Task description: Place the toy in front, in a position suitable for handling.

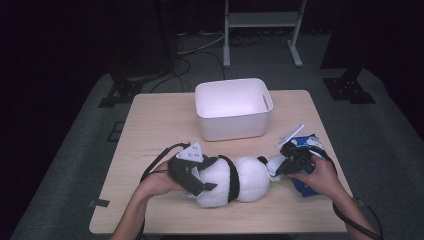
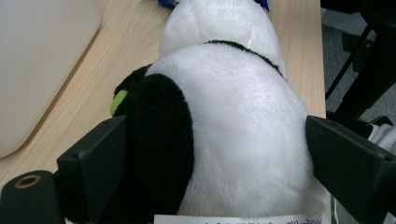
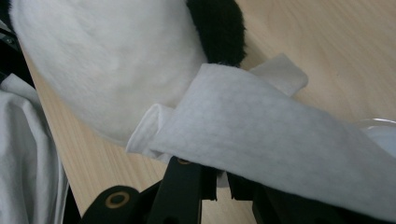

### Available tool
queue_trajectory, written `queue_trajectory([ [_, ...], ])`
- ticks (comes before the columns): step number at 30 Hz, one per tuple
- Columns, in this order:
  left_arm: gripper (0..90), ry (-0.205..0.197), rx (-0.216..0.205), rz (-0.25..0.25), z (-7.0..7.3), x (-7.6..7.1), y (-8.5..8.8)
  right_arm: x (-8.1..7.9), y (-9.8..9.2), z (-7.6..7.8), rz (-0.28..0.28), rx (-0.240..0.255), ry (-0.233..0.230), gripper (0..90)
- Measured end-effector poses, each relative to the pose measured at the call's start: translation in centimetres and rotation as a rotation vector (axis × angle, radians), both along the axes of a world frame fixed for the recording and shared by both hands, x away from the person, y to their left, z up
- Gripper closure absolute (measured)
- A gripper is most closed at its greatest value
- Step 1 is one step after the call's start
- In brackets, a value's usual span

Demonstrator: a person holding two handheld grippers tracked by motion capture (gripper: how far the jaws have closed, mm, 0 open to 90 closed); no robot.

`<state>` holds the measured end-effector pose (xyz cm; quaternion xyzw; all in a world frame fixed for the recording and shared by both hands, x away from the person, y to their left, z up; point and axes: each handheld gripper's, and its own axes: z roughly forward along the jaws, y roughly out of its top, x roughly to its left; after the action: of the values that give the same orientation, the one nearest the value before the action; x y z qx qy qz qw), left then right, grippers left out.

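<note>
The left gripper (image 2: 205, 154) has its two black jaws spread wide and pressed against either side of a plush panda (image 2: 233, 130): one jaw sits on a black furry limb, the other on the white body. In the left gripper view a small green patch shows at the edge of the black fur, and a white label peeks out at the bottom of the toy. The right gripper (image 3: 217, 179) has its jaws drawn together, pinching a white wipe (image 3: 261, 126) between them. The wipe drapes over the jaw tips and lies against the panda's white head, just under a black ear (image 3: 217, 28).

In the high view the panda (image 1: 235, 180) lies on its side along the near part of a light wooden table (image 1: 160, 120), with the left gripper (image 1: 192, 177) at its body end and the right gripper (image 1: 285, 165) at its head end. A hand holds each gripper from below, and cables trail from both. A blue packet (image 1: 310, 142) lies on the table right behind the right gripper, partly hidden by the hand. A white plastic tub (image 1: 234, 107) stands farther back, near the middle of the table, apart from the toy.
</note>
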<state>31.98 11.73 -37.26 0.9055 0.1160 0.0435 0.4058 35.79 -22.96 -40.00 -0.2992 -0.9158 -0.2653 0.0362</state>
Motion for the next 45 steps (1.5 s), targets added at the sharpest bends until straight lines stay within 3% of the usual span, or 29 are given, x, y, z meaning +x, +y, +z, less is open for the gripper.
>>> queue_trajectory([
  [3,8.5,-0.001,0.001,0.000,0.0,0.0,0.0,0.1,0.0,0.6,-0.004,0.011,-0.019,83.3],
  [4,8.5,-0.001,0.001,0.000,0.0,0.0,0.0,0.2,0.2,1.6,0.002,0.029,-0.039,83.3],
  [9,8.5,-0.005,0.003,0.000,0.0,0.0,0.0,0.2,1.3,3.3,0.033,0.051,-0.069,83.2],
  [14,8.5,-0.007,0.008,0.001,0.0,-0.1,0.0,0.2,3.6,4.4,0.070,0.017,-0.088,83.3],
  [16,8.5,-0.006,0.003,0.000,-0.1,-0.1,0.1,0.5,4.3,4.9,0.086,0.028,-0.094,83.3],
  [33,8.4,-0.015,0.023,-0.014,0.2,-0.1,-0.1,0.2,7.9,5.6,0.177,0.042,-0.115,83.6],
  [41,5.1,0.004,0.006,-0.001,1.4,-0.3,-0.2,-0.6,7.6,5.3,0.183,0.053,-0.119,83.8],
  [45,2.0,0.030,0.044,0.002,1.8,0.1,-0.6,-1.5,7.4,5.4,0.198,0.062,-0.119,83.8],
])
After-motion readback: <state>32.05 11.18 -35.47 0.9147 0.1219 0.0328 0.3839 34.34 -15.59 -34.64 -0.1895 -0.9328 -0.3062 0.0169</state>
